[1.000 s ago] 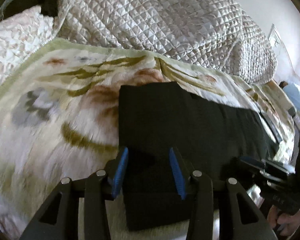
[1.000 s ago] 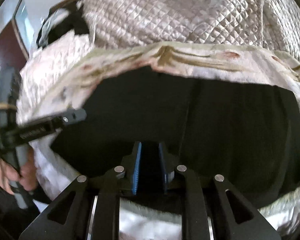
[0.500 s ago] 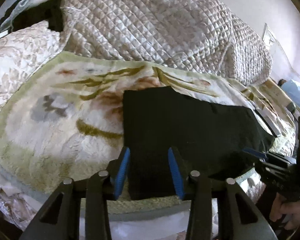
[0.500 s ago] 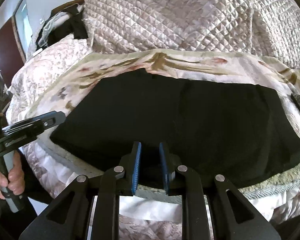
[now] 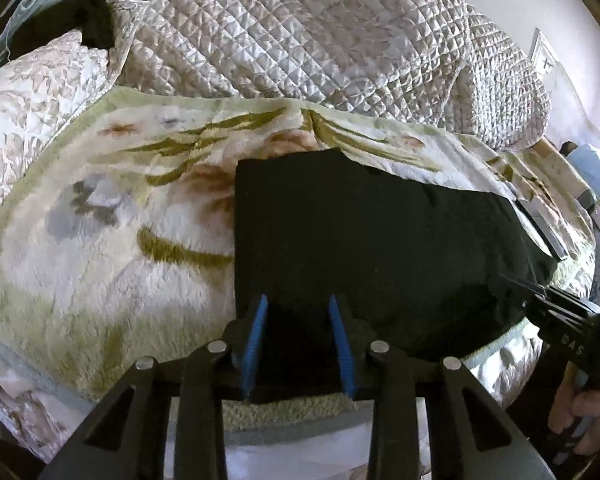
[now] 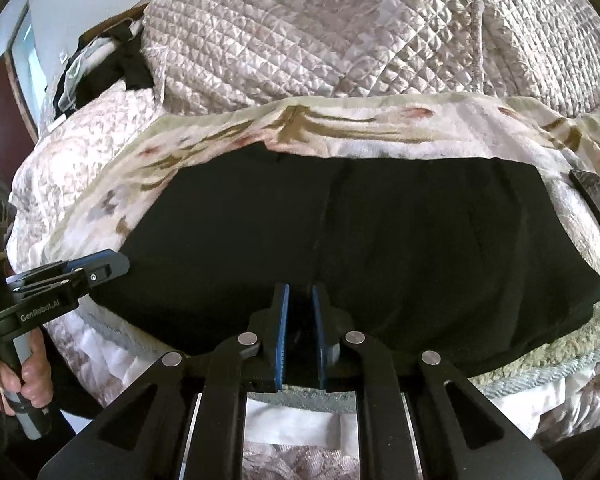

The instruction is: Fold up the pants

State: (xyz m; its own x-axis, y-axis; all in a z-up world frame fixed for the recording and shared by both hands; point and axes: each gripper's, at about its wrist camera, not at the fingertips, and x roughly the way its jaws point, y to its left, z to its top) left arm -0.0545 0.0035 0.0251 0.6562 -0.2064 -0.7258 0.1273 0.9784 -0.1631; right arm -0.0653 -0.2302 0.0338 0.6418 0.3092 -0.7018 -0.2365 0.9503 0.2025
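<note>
Black pants lie folded flat on a floral fleece blanket on the bed; they also show in the right wrist view. My left gripper is open over the pants' near left edge, with nothing between its blue pads. My right gripper hovers over the near edge of the pants with a narrow gap between its pads, holding nothing. Each gripper shows in the other's view: the right and the left.
A quilted silver bedspread is heaped behind the blanket. A dark garment pile lies at the far left of the bed. The bed edge is just below the grippers. A dark flat object lies at the right.
Both grippers have pulled back and up from the pants toward the bed edge. The pants now lie flat on the blanket, free of both grippers.
</note>
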